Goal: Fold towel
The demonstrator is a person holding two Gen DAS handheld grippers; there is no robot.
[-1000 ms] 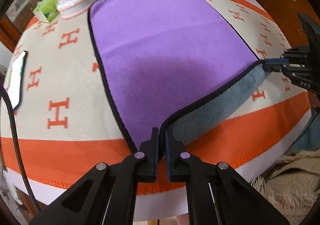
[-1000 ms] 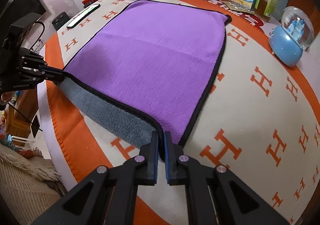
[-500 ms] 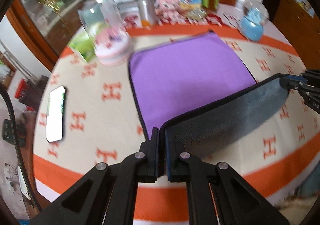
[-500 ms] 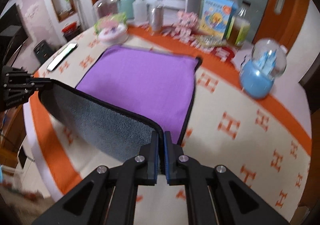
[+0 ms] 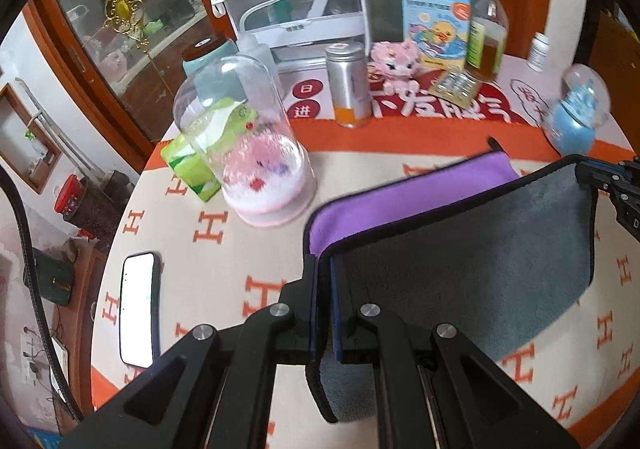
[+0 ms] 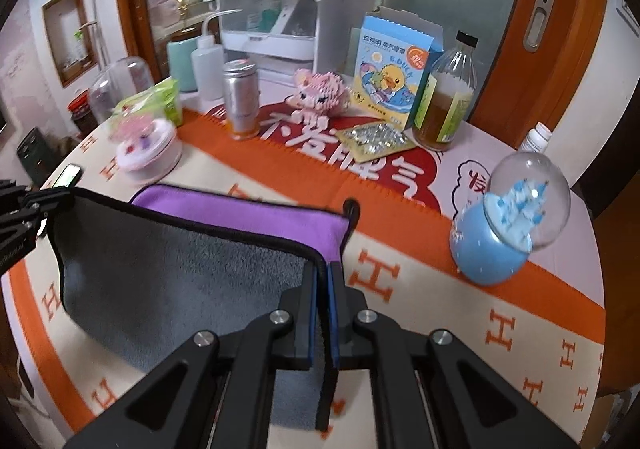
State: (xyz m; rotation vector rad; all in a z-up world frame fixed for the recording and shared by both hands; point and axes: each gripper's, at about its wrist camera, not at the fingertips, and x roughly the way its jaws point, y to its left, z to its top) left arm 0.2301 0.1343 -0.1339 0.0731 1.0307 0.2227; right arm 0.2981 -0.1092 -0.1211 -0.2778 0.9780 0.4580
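Left wrist view: left gripper point(image 5: 323, 309) and right gripper point(image 6: 323, 309) each pinched a near corner of the purple-and-grey microfibre towel point(image 5: 460, 245); its far purple edge lay ahead, toward the blue snow globe point(image 6: 508, 217).

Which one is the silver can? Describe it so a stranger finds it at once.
Start at the white plastic organiser at the back of the table. Just in front of it, left of the pink brick-built pig, stands the silver can, upright on the cloth's orange border. It alone is metal, with an orange band around its base.
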